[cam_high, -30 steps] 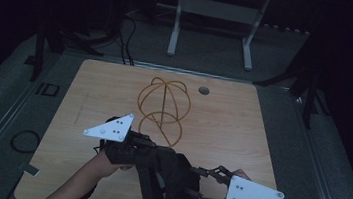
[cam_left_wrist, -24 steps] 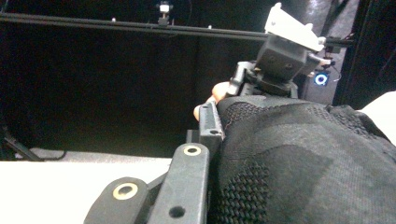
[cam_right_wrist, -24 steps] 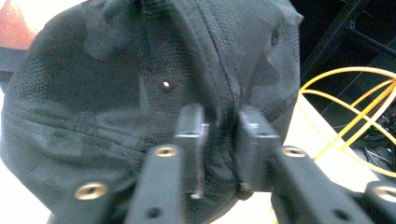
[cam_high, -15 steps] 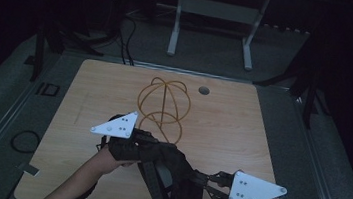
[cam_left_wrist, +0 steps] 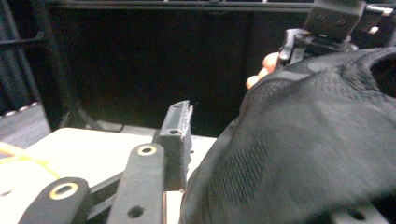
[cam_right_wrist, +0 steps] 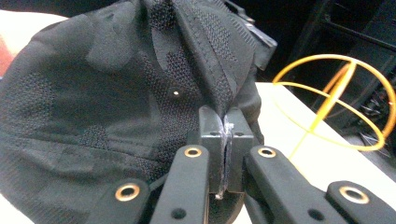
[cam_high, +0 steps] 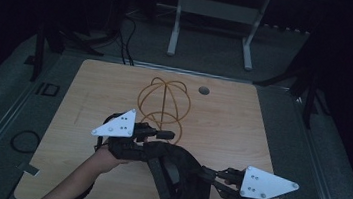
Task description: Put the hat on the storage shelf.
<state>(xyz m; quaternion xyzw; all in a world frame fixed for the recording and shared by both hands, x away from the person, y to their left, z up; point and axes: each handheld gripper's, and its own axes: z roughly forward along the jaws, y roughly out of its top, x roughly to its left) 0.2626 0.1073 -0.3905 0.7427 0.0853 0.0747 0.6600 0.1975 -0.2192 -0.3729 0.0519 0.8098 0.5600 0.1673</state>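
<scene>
A black mesh cap [cam_high: 180, 178] hangs between my two grippers over the near edge of the table. My right gripper [cam_high: 210, 173] is shut on a thin fold of the cap [cam_right_wrist: 140, 93], with the pads [cam_right_wrist: 212, 135] pressed together on the fabric. My left gripper [cam_high: 163, 134] has just been opening its jaws. One of its fingers [cam_left_wrist: 177, 133] stands free of the cap [cam_left_wrist: 303, 140], and the cap's crown hides the other. A yellow wire dome stand [cam_high: 164, 100] sits mid-table just beyond the left gripper, and the right gripper view shows this stand [cam_right_wrist: 336, 102] beside the cap.
The wooden table [cam_high: 242, 127] has a small round grommet [cam_high: 204, 90] near its far edge. A grey metal frame [cam_high: 214, 13] stands on the floor behind the table. Dark cables [cam_high: 24, 140] lie on the floor to the left.
The left gripper's jaws have spread apart. The right gripper has shifted a little to the right, staying on the cap. The cap now sags lower between the two hands.
</scene>
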